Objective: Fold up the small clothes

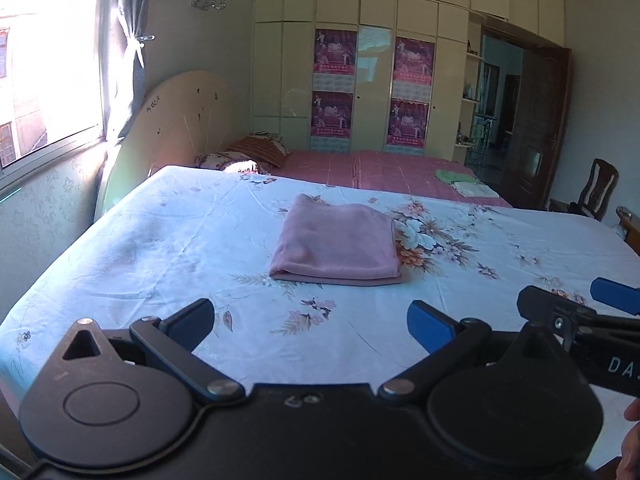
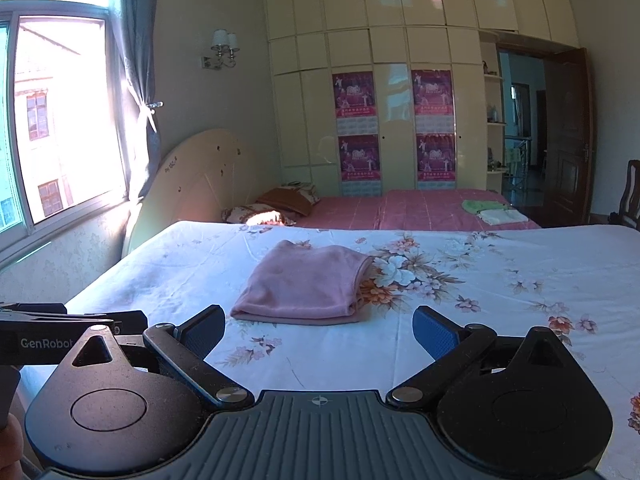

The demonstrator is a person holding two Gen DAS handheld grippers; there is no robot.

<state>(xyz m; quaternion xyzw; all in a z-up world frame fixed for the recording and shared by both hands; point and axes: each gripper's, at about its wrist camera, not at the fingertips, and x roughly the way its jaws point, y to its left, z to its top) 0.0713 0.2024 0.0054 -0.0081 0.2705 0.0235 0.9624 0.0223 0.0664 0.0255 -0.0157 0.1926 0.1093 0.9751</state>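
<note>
A pink cloth point(image 1: 336, 242) lies folded into a neat rectangle on the white floral bedsheet point(image 1: 180, 248); it also shows in the right wrist view point(image 2: 302, 286). My left gripper point(image 1: 312, 320) is open and empty, held above the sheet short of the cloth's near edge. My right gripper point(image 2: 320, 330) is open and empty, also just short of the cloth. The right gripper's fingers point(image 1: 560, 312) show at the right edge of the left wrist view. The left gripper's body point(image 2: 72, 330) shows at the left of the right wrist view.
A second bed with a pink cover point(image 2: 420, 208) stands beyond, holding pillows point(image 2: 276, 208) and folded green and white cloths point(image 2: 494, 211). A window point(image 2: 60, 120) is at left, a wardrobe point(image 2: 380, 100) at the back, and a door point(image 2: 568, 140) and chair point(image 1: 596, 188) at right.
</note>
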